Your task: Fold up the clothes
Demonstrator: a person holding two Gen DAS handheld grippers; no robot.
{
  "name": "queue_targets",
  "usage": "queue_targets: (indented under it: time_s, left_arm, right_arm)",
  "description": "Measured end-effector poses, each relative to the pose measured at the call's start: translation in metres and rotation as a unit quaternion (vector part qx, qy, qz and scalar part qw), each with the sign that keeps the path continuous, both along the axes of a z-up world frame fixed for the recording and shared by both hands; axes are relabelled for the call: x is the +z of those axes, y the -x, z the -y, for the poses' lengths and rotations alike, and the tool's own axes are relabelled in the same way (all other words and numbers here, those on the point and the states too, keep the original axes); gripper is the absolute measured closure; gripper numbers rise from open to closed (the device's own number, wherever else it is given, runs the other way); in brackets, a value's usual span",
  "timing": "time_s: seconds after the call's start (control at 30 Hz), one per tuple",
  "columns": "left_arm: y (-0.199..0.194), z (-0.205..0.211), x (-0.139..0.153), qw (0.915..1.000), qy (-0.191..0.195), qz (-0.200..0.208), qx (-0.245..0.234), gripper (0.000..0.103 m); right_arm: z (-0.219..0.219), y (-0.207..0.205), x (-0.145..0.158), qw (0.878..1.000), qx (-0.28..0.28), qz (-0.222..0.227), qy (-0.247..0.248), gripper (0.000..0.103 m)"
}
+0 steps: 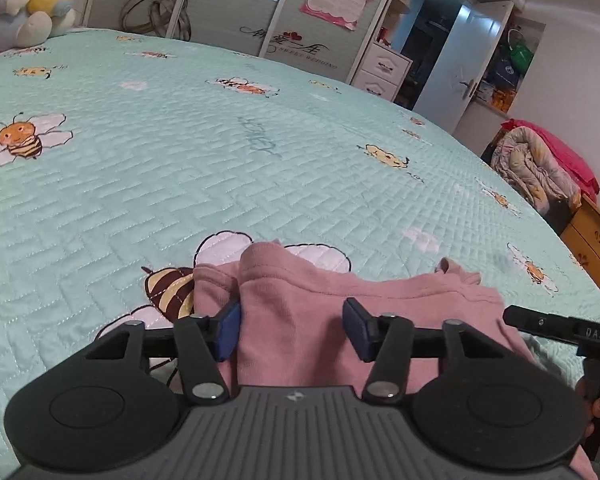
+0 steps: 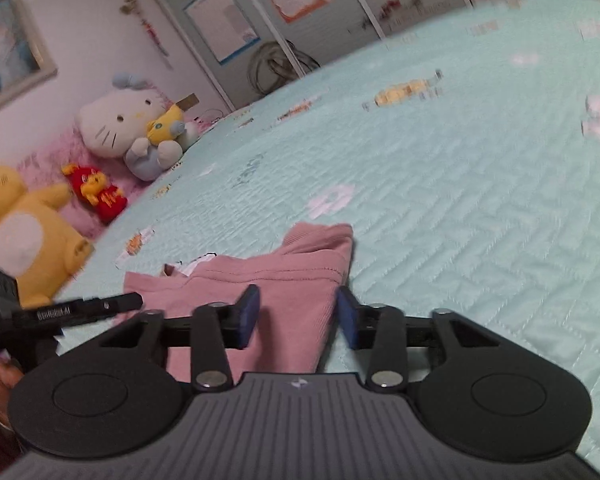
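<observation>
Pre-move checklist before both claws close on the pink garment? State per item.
1. Left claw open: ok.
2. Right claw open: ok.
3. Pink garment between the left blue pads: ok.
4. Garment edge between the right pads: ok, near the right pad.
5. Bedspread kept out of either grip: cannot tell.
6. Claws apart from each other: ok.

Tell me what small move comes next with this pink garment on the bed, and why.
Probably close both at once. The left hand-held gripper and right hand-held gripper are open, each with its blue pads either side of an edge of the pink garment, which lies bunched on the bee-print bedspread. Nothing is gripped yet, so pinching comes before any lift or fold.
</observation>
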State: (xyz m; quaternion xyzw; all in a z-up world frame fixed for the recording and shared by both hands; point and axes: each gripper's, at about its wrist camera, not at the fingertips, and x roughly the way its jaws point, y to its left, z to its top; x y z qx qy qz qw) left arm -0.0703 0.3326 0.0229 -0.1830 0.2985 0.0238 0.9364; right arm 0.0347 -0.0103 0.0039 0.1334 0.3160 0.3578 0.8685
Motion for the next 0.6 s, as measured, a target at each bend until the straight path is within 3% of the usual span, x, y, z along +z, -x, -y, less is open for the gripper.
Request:
queue_targets:
  time_s: [0.23,0.33,0.37,0.4,0.43,0.47,0.6]
  left_arm:
    - [-0.002,-0.007,-0.004,0.9997,0.015,0.002,0.017,0.053]
    - [-0.003,-0.013,-0.006,0.9990,0.035,0.001,0.028,0.055]
    - [-0.003,-0.014,-0.006,0.9988,0.039,0.003,0.031,0.063]
    - [-0.002,-0.014,-0.005,0.9987,0.039,0.004,0.032,0.082]
    - [0.000,-0.014,-0.004,0.9987,0.039,0.007,0.033,0.088]
    - [0.002,-0.013,-0.003,0.9985,0.039,0.011,0.035,0.092]
    - [0.029,-0.016,0.011,0.9932,0.073,0.052,0.074,0.096]
  right_arm:
    - [-0.019,0.023,0.011,0.995,0.026,0.081,0.053,0.069]
    - [-0.018,0.016,0.004,0.998,0.029,0.045,0.040,0.069]
    - [-0.016,0.013,0.003,0.999,0.026,0.035,0.031,0.070]
    - [-0.013,0.010,0.002,0.999,0.023,0.026,0.021,0.077]
    - [-0.011,0.007,0.000,1.000,0.021,0.016,0.011,0.083]
    - [-0.008,0.005,-0.001,1.000,0.018,0.010,0.006,0.094]
    - [-0.001,0.005,0.004,1.000,0.007,0.016,-0.006,0.100]
